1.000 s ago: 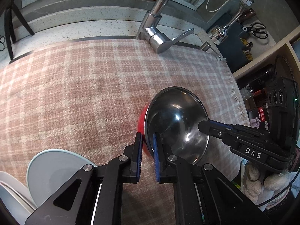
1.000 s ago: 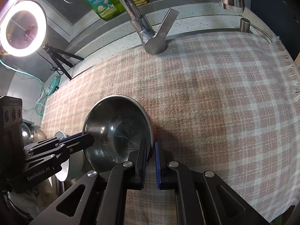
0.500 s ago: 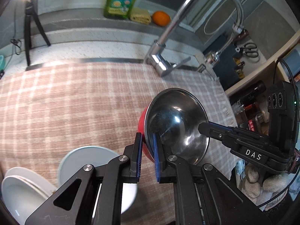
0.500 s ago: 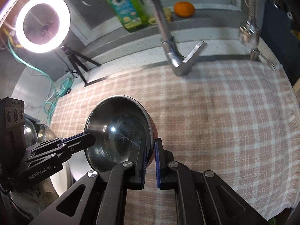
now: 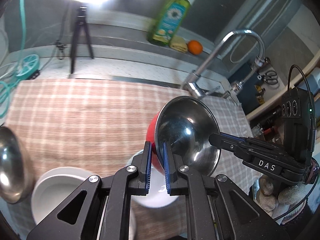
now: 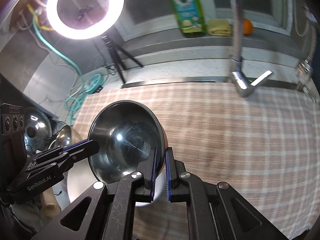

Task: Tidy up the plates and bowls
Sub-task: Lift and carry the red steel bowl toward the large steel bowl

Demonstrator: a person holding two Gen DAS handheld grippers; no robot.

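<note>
Both tools, left (image 5: 156,166) and right (image 6: 160,172), clamped on opposite rims of steel bowl (image 5: 188,136), risked slipping onto white plates (image 5: 60,192) if tilted unevenly.

Ring light (image 6: 85,10) blown out, glaring; motion blur on background; fisheye bending, dark vignette at edges.

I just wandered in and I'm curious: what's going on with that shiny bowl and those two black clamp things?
A person holds a hand-held tool in each hand, and both are clamped on the rim of one steel bowl with a red outside. The left tool grips the near edge, the right tool the opposite edge, so the bowl hangs tilted above the checked cloth covering the sink. White plates lie below it, and another steel bowl sits off to the left.
</note>
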